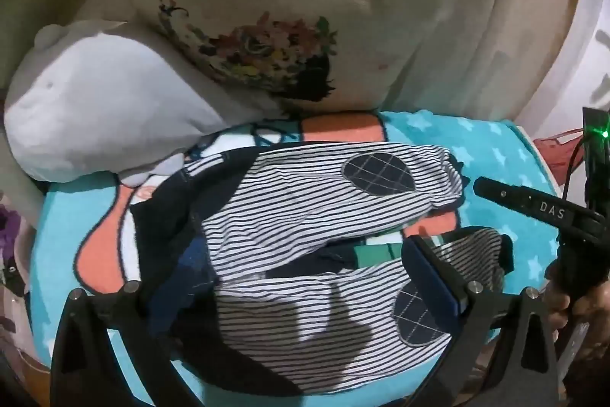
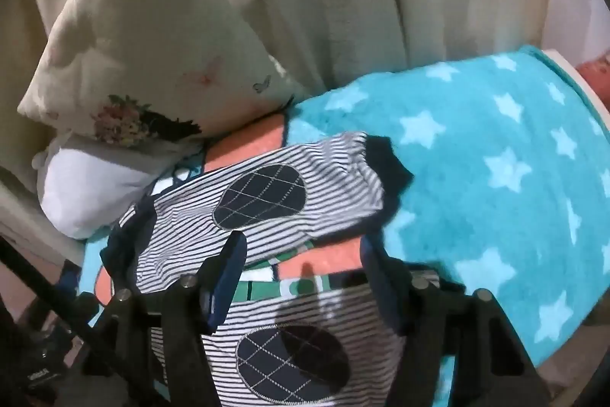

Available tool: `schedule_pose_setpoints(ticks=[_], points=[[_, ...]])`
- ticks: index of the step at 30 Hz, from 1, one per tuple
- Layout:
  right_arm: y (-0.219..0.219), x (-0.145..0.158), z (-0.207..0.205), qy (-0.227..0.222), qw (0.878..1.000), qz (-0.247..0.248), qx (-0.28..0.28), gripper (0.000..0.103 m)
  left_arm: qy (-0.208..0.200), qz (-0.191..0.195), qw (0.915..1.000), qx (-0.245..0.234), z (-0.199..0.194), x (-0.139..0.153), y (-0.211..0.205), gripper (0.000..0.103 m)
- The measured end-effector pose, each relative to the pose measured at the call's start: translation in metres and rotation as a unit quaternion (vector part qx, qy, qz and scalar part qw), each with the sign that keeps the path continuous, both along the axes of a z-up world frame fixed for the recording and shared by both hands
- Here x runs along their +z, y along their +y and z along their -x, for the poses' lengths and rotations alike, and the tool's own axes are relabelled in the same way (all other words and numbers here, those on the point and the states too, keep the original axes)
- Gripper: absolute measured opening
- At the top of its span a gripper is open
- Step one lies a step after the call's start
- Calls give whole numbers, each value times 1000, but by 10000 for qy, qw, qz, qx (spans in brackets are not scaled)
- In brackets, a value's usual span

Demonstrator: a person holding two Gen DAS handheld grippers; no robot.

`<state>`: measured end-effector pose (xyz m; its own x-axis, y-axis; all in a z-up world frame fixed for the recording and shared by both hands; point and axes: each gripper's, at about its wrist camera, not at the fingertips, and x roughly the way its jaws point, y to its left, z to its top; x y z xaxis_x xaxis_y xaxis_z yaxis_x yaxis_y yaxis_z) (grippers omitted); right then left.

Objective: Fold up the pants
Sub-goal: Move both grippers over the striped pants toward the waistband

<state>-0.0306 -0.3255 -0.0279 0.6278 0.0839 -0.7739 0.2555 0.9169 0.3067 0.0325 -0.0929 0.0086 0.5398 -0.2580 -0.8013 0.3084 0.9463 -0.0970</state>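
Striped pants point(image 1: 305, 208) lie spread on a star blanket point(image 2: 476, 159) beneath both grippers, the left gripper point(image 1: 289, 277) and right gripper point(image 2: 301, 254) jaws apart, gripping nothing; folding seems barely begun, next likely pinching a leg.

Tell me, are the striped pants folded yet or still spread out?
Spread out: the striped pants lie open on the blanket, both legs apart, blanket showing between them.

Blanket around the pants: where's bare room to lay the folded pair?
Free: the starred blanket right of the striped pants, out to its far edge. Crowded: left side, where the floral pillow and white plush press in.
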Motion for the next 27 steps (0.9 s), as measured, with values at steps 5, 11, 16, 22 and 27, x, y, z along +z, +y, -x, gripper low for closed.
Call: schedule_pose_setpoints(ticks=[5,11,16,22,27], points=[[0,-8,-6,-26,10000,45,44,67,-25,-234,9997,49,2,-1,-7,103],[-17,-14,-10,76,9999,115,-67,68,164,-384,9990,146,-3,-9,-17,103],[-24,-1,-1,-226,9982,444,-333,68,364,-407,9982,238,-7,-18,-23,103],[-21,12,-4,-614,9916,1139,-43,81,396,-462,9979,227,-8,-20,-37,103],[-25,-21,-8,269,9973,638,229,68,289,-356,9987,221,-9,-16,-42,103]])
